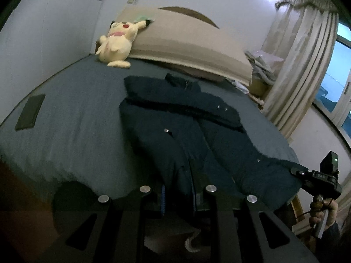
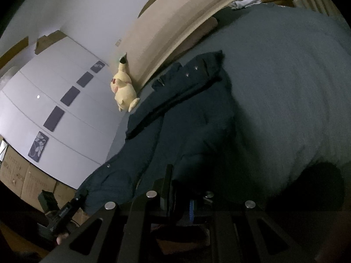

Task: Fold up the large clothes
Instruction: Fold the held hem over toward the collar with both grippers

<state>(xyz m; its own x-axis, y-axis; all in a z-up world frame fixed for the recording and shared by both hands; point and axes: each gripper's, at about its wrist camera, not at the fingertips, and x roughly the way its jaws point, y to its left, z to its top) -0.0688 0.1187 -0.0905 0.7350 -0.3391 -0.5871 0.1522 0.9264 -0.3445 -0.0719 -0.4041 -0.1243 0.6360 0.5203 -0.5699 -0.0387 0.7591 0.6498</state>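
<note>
Left wrist view: a dark navy jacket is seen laid lengthwise on a bed covered in grey-blue, collar toward the headboard, one sleeve folded across the chest. The left hand-held gripper is closed narrowly on the jacket's near hem, with cloth pinched between the fingers. Shown only here: a dark flat rectangle on the bed's left side, curtains and a window at right, and the right hand-held gripper seen from outside at the hem's far corner.

Right wrist view: the right hand-held gripper's fingers are nearly shut on a dark hem fold. Shown only here: white wardrobe panels and cardboard boxes. A yellow plush toy is noted against the headboard. The jacket is puffy, with snap studs showing.
</note>
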